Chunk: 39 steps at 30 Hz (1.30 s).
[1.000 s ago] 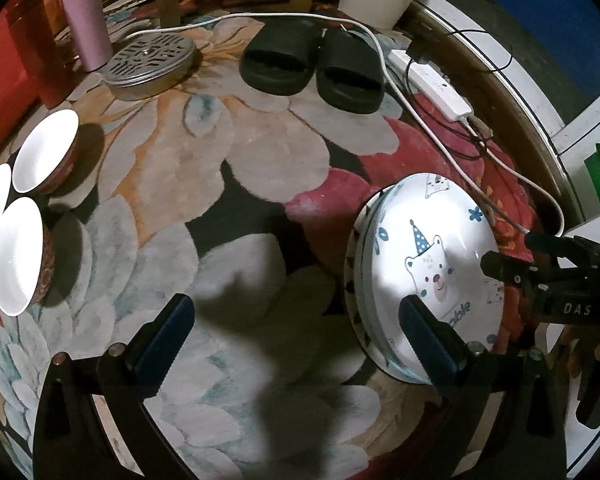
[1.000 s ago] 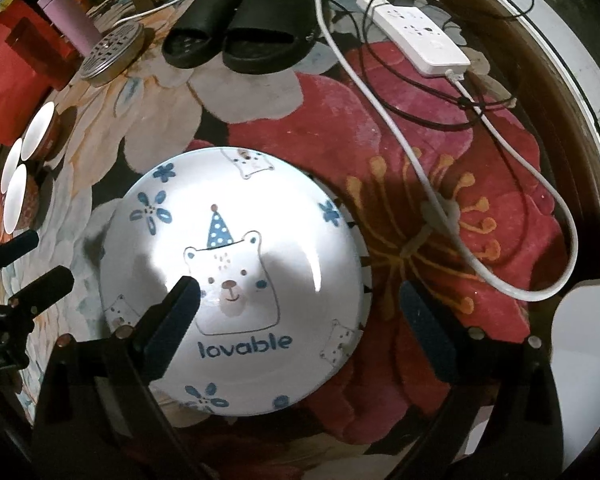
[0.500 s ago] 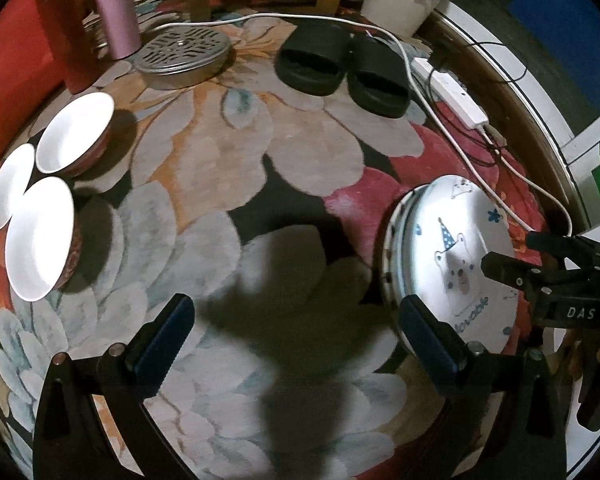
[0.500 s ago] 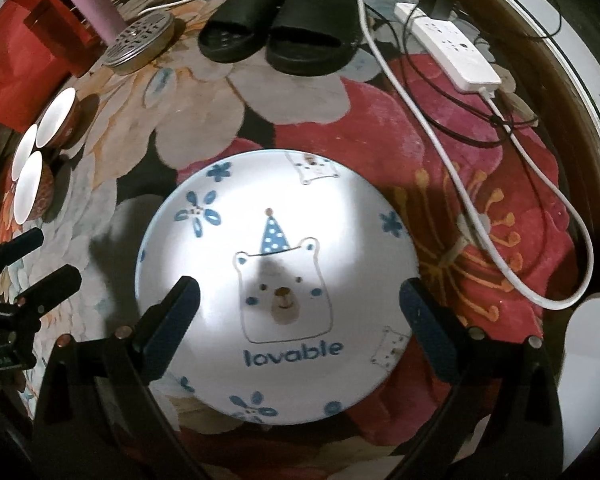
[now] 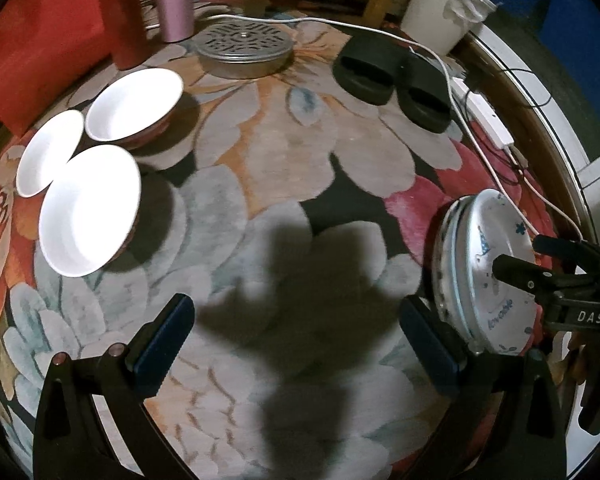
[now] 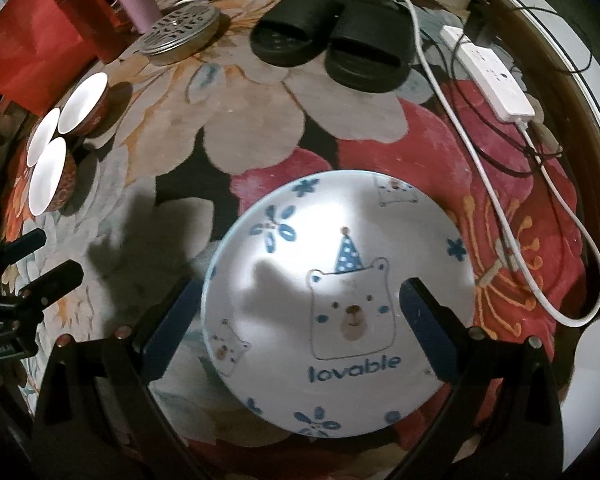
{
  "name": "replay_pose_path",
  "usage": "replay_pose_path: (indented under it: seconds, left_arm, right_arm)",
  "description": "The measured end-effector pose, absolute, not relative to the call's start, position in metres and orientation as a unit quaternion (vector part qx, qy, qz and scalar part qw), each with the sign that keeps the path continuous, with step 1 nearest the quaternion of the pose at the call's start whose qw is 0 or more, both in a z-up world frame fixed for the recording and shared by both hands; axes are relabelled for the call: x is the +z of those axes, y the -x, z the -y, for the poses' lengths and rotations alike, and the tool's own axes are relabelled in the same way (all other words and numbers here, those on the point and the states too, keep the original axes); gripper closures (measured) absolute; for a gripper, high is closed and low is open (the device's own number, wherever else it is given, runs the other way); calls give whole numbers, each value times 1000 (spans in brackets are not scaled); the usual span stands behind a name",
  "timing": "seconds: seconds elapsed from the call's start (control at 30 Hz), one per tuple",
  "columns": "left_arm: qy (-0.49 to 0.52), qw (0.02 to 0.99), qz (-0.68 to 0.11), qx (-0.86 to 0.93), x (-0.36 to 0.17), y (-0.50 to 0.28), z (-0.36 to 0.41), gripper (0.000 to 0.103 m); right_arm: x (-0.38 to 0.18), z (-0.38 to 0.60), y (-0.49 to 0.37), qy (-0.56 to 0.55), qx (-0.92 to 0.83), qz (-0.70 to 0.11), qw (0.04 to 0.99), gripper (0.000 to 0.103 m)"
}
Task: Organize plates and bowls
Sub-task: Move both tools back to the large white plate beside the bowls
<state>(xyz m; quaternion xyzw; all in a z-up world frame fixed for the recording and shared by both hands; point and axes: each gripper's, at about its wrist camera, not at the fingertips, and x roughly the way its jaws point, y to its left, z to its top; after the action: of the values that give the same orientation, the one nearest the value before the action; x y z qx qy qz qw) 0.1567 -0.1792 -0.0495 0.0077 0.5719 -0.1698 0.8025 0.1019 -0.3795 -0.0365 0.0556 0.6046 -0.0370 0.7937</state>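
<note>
Three white bowls sit close together on the flowered rug at the left: one at the back (image 5: 136, 104), one in front (image 5: 90, 208), one to the left (image 5: 50, 152). A stack of plates (image 5: 484, 236) lies at the right; its top plate (image 6: 352, 216) shows a bear in a party hat and the word "lovable". My right gripper (image 6: 296, 320) hangs open over the left part of that plate, holding nothing. My left gripper (image 5: 300, 340) is open over bare rug between bowls and plates, nearer the plates. Each gripper also shows in the other's view: right gripper (image 5: 536, 258), left gripper (image 6: 40, 260).
A pair of black slippers (image 5: 388, 80) and a round perforated metal tin (image 5: 244, 48) lie at the back of the rug. A pink tumbler (image 5: 174, 0), a red box (image 5: 40, 48) and a white bucket (image 5: 440, 16) stand behind. A white power strip (image 6: 496, 80) with cables runs along the right.
The left view has swung toward the bowls, which now look larger and nearer the middle; the plates slid to its right edge. The right gripper shifted left over the plate. Both stayed open.
</note>
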Motion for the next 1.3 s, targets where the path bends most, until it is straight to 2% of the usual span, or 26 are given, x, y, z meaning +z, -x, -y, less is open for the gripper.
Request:
replay_pose_path:
  seconds: [0.4,1.03,1.3]
  left_arm:
    - [13,811,-567,-145,-52,-157,133,1]
    - [95,828,-552,-38,-69,-182,11,1]
    - [108,828,-550,-21,-74,-184,-13,1]
  right_arm:
    - [-39,345,-114,-43,-16,-604,796,2]
    - [-59,255,-155,-21,59,-615,786,2]
    - [-69,230,-165,-50,84,-623,776,4]
